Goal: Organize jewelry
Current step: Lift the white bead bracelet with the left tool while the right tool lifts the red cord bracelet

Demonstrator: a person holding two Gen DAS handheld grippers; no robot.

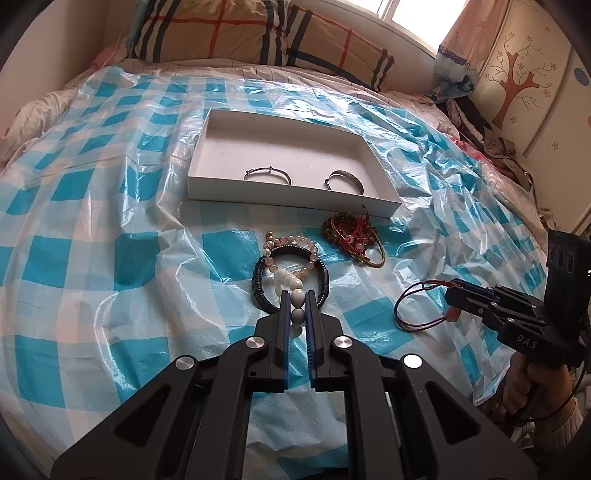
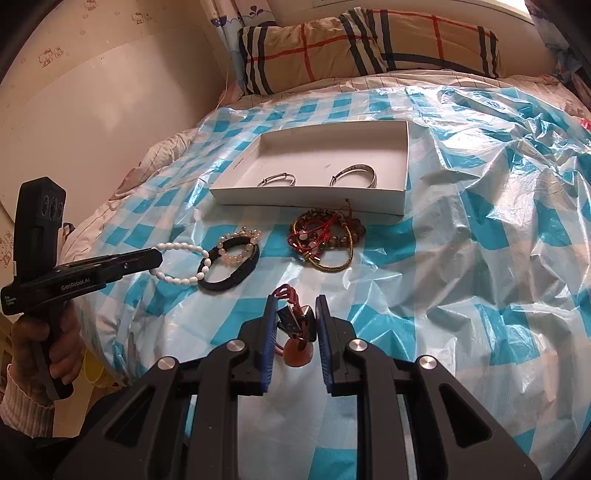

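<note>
My left gripper is shut on a white bead bracelet, which hangs forward over a black bracelet and a pink bead bracelet on the sheet. The right wrist view shows that left gripper with the white bracelet lifted. My right gripper grips a red cord bracelet by its dark knot, and an orange pendant dangles below. Its jaws stand slightly apart around the knot. Ahead lies a white box holding two silver bangles. A tangle of brown and red bracelets lies by the box front.
A crinkled blue-checked plastic sheet covers the bed. Plaid pillows lie at the head. A painted wardrobe and a heap of clothes stand on the right. A wall runs along the left. A person's hand holds each grip.
</note>
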